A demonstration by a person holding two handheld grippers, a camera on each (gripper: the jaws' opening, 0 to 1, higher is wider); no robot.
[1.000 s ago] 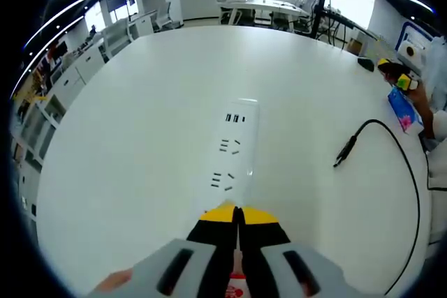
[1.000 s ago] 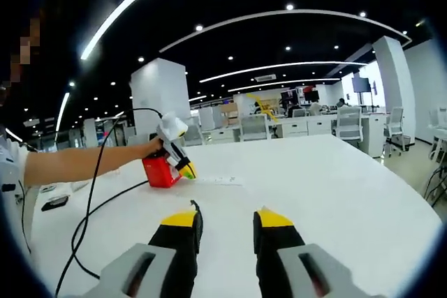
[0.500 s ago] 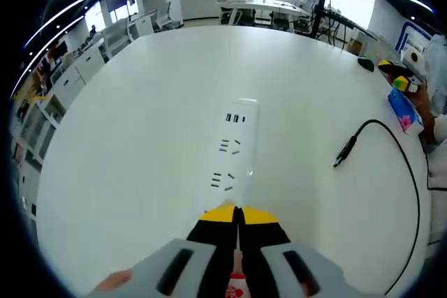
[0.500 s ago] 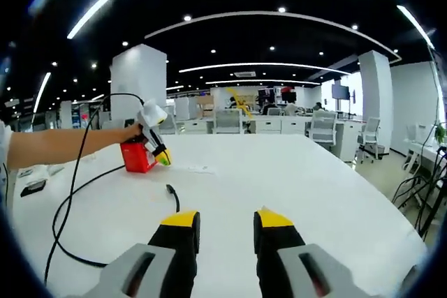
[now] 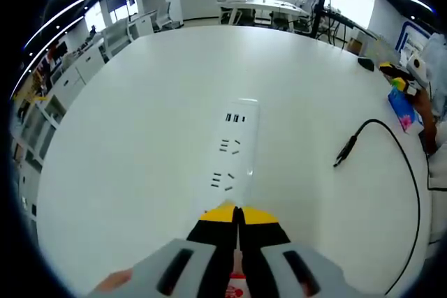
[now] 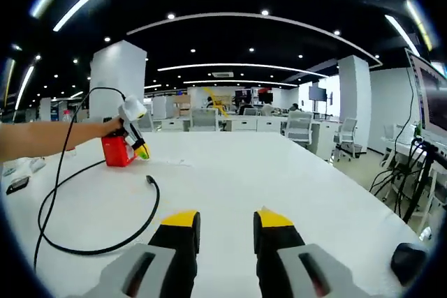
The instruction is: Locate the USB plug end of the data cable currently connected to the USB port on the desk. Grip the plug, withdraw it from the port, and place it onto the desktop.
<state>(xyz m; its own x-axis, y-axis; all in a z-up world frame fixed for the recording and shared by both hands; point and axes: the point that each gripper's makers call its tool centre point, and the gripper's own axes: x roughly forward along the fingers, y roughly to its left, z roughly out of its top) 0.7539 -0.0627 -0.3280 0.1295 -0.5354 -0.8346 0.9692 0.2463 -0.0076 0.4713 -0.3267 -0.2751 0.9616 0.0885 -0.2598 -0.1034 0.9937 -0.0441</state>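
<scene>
— What has changed? Your right gripper (image 6: 225,222) has swung round; its jaws stand apart above the table (image 6: 230,172).

— And the plug (image 5: 343,152)? It lies loose right of the power strip (image 5: 233,146), beyond your closed left gripper (image 5: 236,213).

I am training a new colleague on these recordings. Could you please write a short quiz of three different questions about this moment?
1. True or false: the USB plug of the black cable is lying free on the white table, apart from the power strip.
2. Multiple choice: the jaws of the left hand-held gripper are (A) wide open, (B) closed together, (C) closed on the plug.
3. Fill in: in the right gripper view, the right hand-held gripper has its jaws ____, with nothing between them.

Key: 1 true; 2 B; 3 open.
</scene>
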